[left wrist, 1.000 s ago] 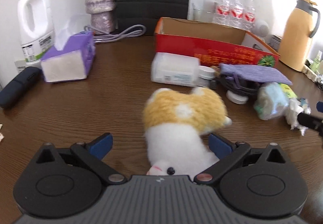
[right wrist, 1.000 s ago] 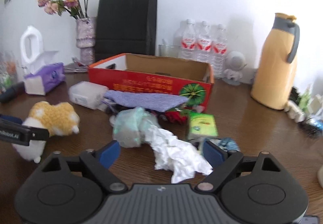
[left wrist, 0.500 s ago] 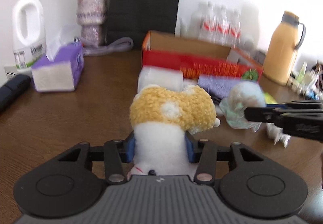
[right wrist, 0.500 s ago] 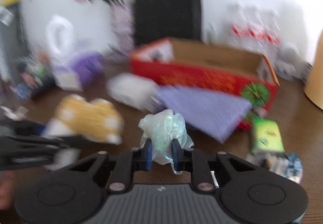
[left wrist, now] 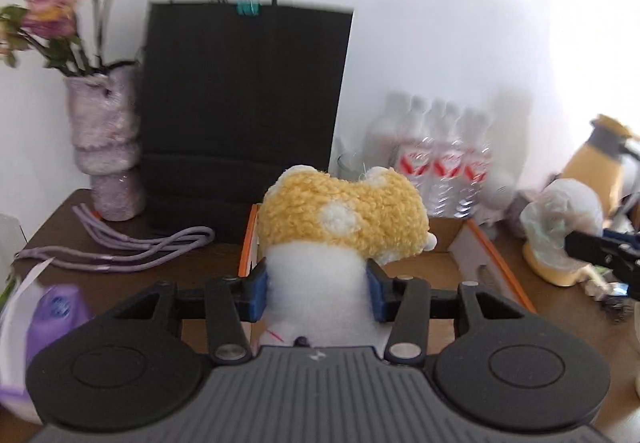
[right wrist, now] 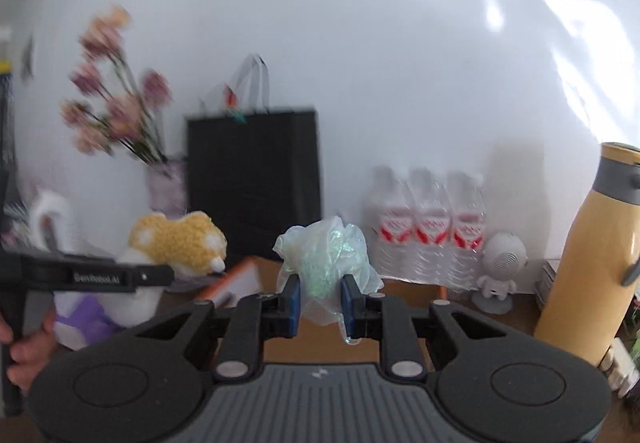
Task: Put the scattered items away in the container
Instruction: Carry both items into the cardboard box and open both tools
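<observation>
Plush toy (left wrist: 340,227) clamped by its white body in left gripper (left wrist: 316,289), upright, hanging over near end of cardboard box (left wrist: 484,255). Right gripper (right wrist: 320,301), pinched on crumpled plastic bag (right wrist: 324,255), sits beside box's right edge; left hand looks nearer the drop.

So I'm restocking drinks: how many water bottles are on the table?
3 show in the right wrist view, side by side against the back wall: left, middle, right. More may be hidden behind them.
</observation>
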Available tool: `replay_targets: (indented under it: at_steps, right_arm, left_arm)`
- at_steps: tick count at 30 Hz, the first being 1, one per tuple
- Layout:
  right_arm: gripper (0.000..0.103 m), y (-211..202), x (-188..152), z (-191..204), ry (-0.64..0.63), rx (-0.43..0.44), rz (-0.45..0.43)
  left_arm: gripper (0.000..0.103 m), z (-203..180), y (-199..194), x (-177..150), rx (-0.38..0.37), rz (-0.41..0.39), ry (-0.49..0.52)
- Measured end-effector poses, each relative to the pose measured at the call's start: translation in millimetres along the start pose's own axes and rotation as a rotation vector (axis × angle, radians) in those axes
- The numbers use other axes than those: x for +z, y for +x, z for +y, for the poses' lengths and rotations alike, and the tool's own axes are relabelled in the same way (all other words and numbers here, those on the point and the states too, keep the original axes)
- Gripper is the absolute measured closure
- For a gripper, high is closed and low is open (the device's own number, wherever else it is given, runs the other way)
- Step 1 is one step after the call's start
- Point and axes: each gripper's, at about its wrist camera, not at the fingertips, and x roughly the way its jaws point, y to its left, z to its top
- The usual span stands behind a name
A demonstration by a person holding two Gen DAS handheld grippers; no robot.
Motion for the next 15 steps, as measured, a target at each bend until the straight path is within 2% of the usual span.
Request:
replay_targets:
  at_steps: [2, 4, 6, 8, 12, 15]
  right_arm:
    - [0.083, 52.1, 11.9, -18.6, 0.003, -0.032, 0.100]
    - [0.083, 104.0, 17.9, -38.6, 0.049, -0.030, 0.223]
    - [0.083, 147.0, 14.8, -48.8, 0.072, -0.012, 0.331]
    - [0.083, 180.9, 5.6, -51.8, 0.063, -0.030, 0.416]
    - [0.079, 229.3, -11.5, -54.8, 0.009, -0.087, 0.519]
    - [0.066, 252.0, -19.2, -56.5, -0.014, -0.100, 0.559]
  left_arm:
    - [0.055, -5.5, 46.7, 10.7, 0.043, 0.075, 0.043]
    - [0.055, -2.7, 83.3, 16.1, 0.053, 0.159, 0.037]
    - [0.055, 0.3, 114.8, 13.5, 0.065, 0.225, 0.033]
    - [0.055, -0.2, 135.6, 8.8, 0.072, 0.270, 0.052]
    - [0.053, 3.6, 159.6, 3.1, 0.054, 0.327, 0.061]
    - [0.052, 3.3, 168.5, 1.5, 0.078, 0.340, 0.075]
